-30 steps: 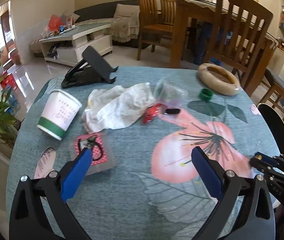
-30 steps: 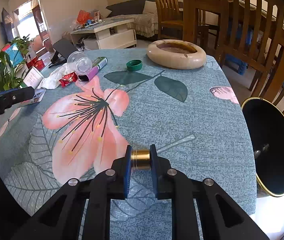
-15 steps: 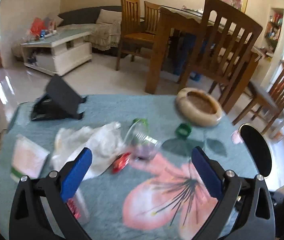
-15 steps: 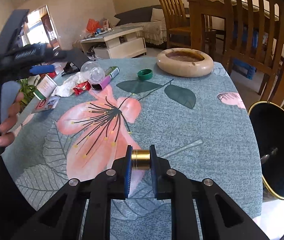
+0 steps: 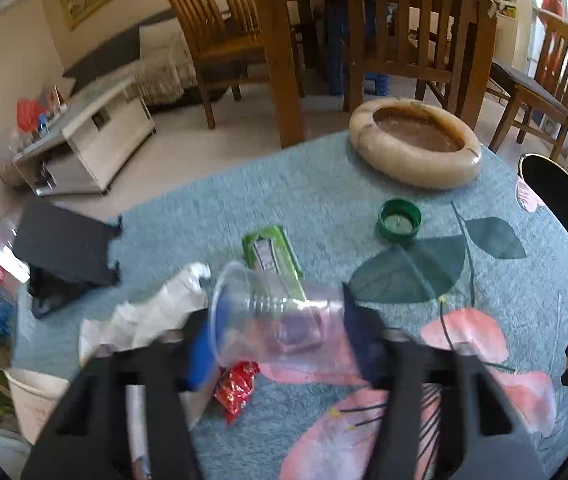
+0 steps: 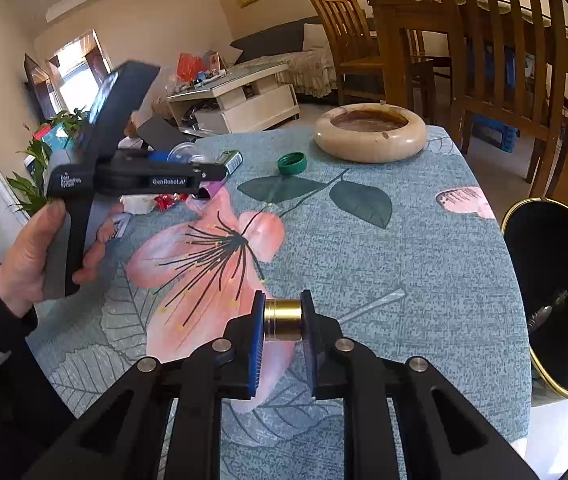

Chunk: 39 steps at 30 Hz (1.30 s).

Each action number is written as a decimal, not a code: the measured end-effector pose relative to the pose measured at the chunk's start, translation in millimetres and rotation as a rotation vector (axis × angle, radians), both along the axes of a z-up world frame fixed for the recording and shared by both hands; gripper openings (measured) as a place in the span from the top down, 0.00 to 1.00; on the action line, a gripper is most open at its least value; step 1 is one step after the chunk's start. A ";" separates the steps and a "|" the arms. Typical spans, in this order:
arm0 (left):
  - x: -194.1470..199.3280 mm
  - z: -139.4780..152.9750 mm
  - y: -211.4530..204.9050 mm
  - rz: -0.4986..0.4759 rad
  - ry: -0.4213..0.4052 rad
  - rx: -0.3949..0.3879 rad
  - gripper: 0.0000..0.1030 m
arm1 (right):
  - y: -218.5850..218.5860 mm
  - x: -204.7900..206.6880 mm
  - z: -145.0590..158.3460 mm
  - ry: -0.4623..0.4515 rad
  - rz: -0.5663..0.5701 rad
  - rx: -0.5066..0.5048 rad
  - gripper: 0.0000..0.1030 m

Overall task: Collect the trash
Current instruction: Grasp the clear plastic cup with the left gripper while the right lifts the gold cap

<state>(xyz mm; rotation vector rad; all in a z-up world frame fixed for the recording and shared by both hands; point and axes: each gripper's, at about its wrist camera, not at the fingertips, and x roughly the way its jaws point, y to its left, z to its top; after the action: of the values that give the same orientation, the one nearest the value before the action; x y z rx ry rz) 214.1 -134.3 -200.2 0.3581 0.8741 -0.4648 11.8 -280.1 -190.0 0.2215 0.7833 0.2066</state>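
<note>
- On the table's far left, our left gripper (image 5: 276, 344), wide apart a second ago, is closing around the clear cup (image 5: 272, 320) lying there.
- Nearer us, our right gripper (image 6: 283, 320) pinches the gold cap (image 6: 283, 319), loosening slightly.
- Both pieces look bound for the black bin (image 6: 556, 300) at right.

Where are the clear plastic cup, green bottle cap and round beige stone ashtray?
clear plastic cup (image 5: 276, 316), left wrist view, on its ribbed side wall.
green bottle cap (image 5: 399, 220), left wrist view, on its hollow inside.
round beige stone ashtray (image 6: 370, 142), right wrist view, on its near outer rim.
</note>
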 end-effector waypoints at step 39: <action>-55.4 71.8 43.0 0.029 -0.066 -0.267 0.53 | 13.9 -30.0 -8.8 0.074 0.024 -0.186 0.80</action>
<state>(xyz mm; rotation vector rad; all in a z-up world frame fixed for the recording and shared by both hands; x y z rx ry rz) 158.6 -91.3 -128.4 0.1150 0.7412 -0.5328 -18.2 -266.2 -198.8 0.0444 0.8739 0.1481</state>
